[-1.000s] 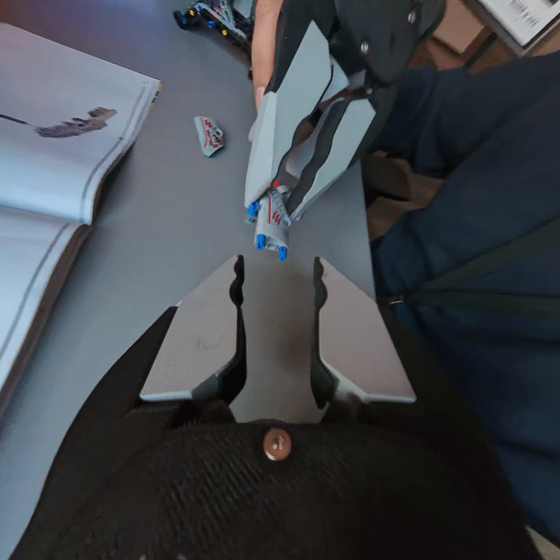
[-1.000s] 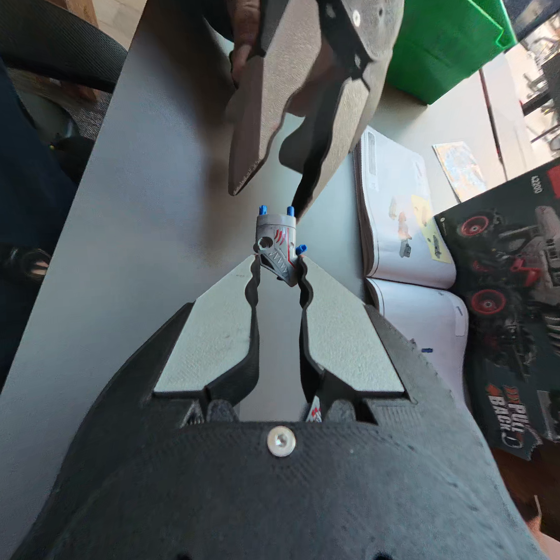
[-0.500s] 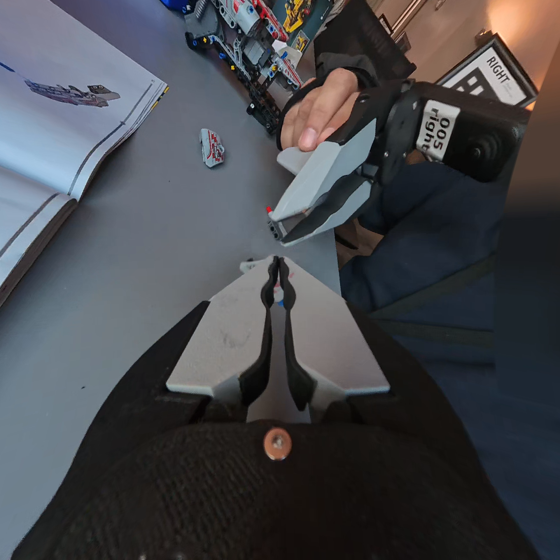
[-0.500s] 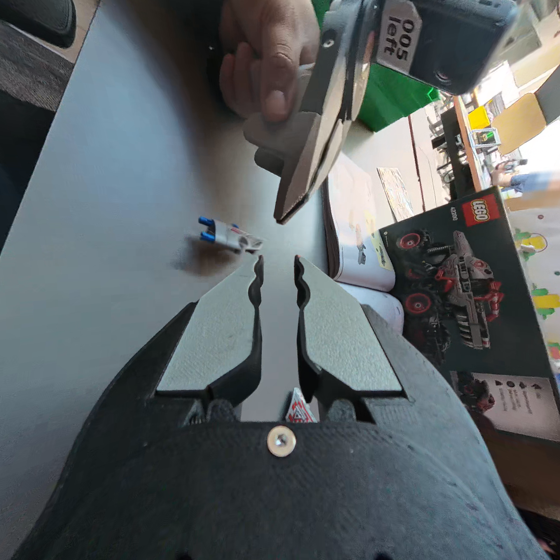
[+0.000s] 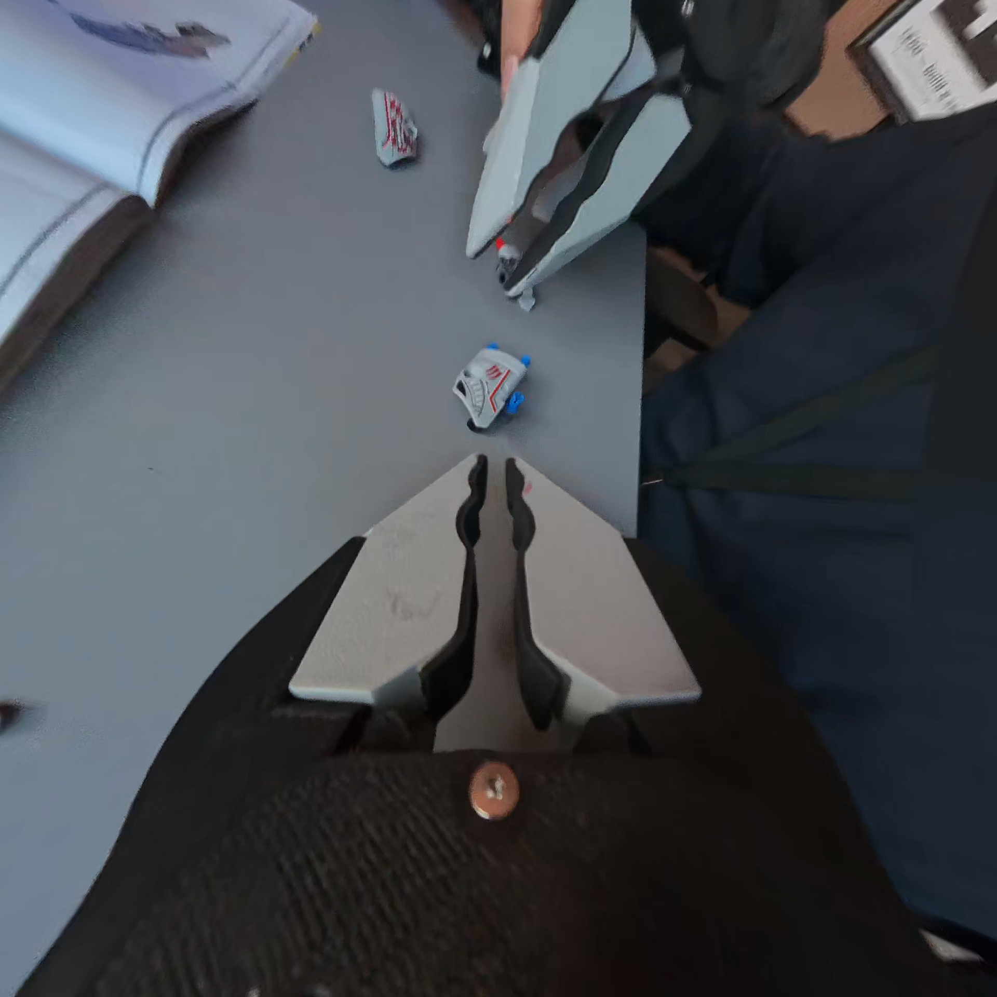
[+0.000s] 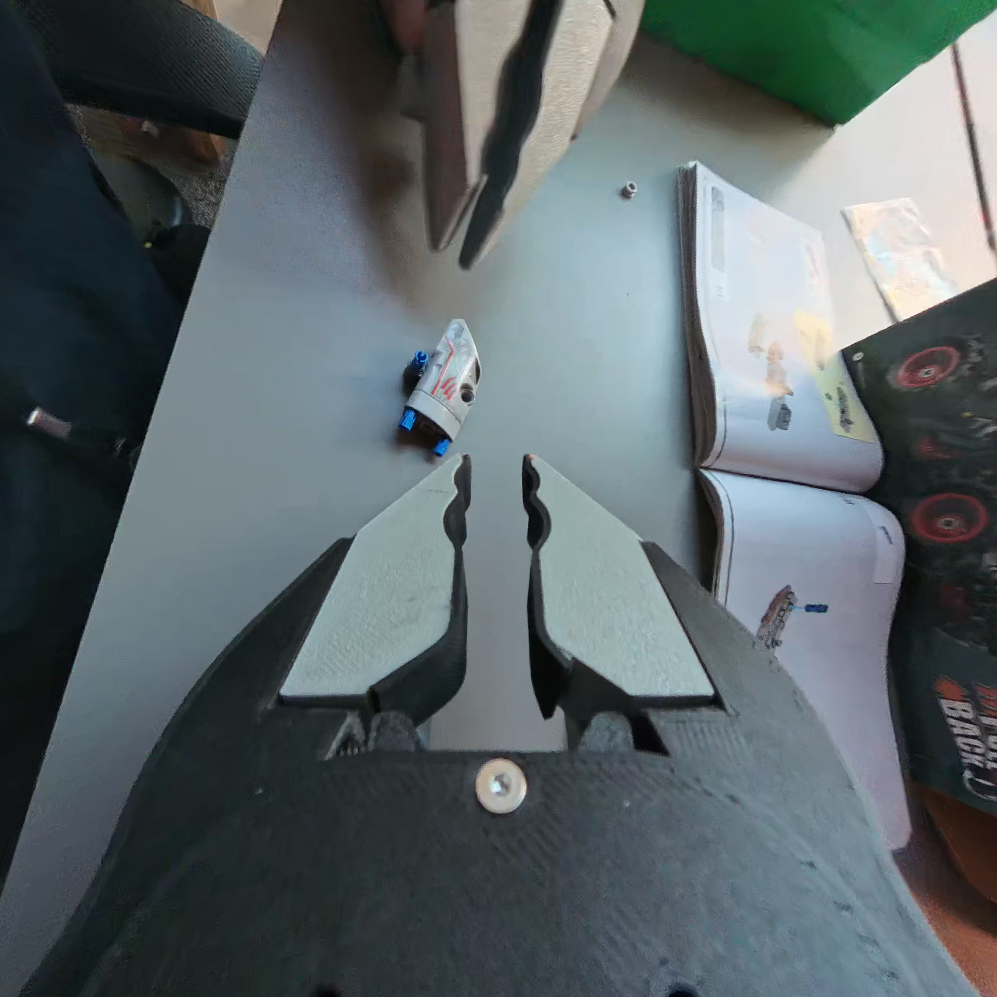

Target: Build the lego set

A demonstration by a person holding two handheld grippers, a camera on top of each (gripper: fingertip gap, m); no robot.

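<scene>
A grey lego panel [image 5: 488, 386] with red markings and blue pins lies loose on the grey table [image 5: 270, 377]. It also shows in the right wrist view [image 6: 448, 383]. My left gripper [image 5: 493, 461] is just short of it, its jaws a narrow slit apart with only table between them. My right gripper [image 6: 496, 458] is open and empty, its tips just beside the panel. The two grippers face each other across the panel: the right gripper [image 5: 499, 270] shows in the left wrist view and the left gripper [image 6: 453, 253] in the right wrist view.
A second grey panel with red markings [image 5: 396, 127] lies farther off. An open instruction booklet [image 6: 766, 350] and the dark set box [image 6: 944, 485] lie along one side. A small grey part [image 6: 627, 190] and a green bin [image 6: 782, 43] are beyond. The table edge [image 5: 642, 377] and a person's dark clothes [image 5: 809, 431] are close. Across from one pair of fingers to the other is roughly 9 centimeters.
A second ago my right gripper held the panel at its tips and my left was wide open. The panel left that grasp and lies on the table. My left shut, then reopened slightly.
</scene>
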